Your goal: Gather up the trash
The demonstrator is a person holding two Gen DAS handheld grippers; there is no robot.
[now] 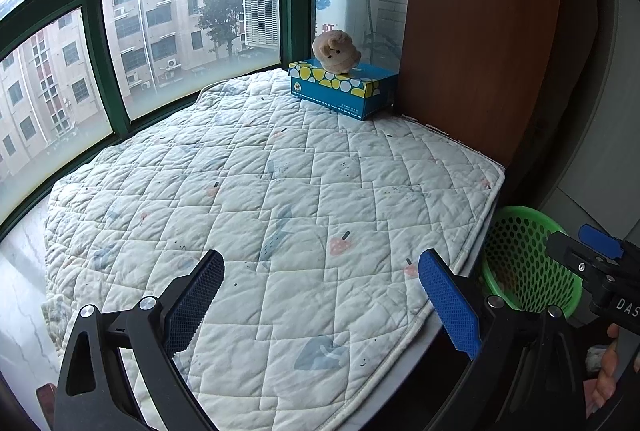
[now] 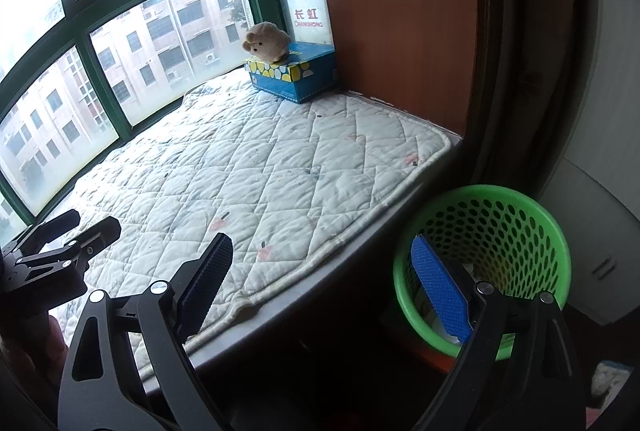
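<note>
A green perforated waste basket [image 2: 516, 227] stands on the floor beside the window seat, also at the right edge of the left wrist view [image 1: 520, 259]. My right gripper [image 2: 320, 241] is open with nothing between its fingers; its blue-padded right finger [image 2: 438, 291] hangs over the basket's near rim. My left gripper [image 1: 322, 257] is open and holds nothing, hovering over the white quilted mat [image 1: 280, 191]. I see no loose trash on the mat. The basket's bottom is mostly hidden.
A blue and yellow tissue box [image 1: 344, 87] with a tan plush toy [image 1: 336, 51] on top sits at the mat's far corner. Green-framed windows [image 1: 96, 43] curve behind the mat, and a brown wooden panel [image 1: 480, 31] rises on the right.
</note>
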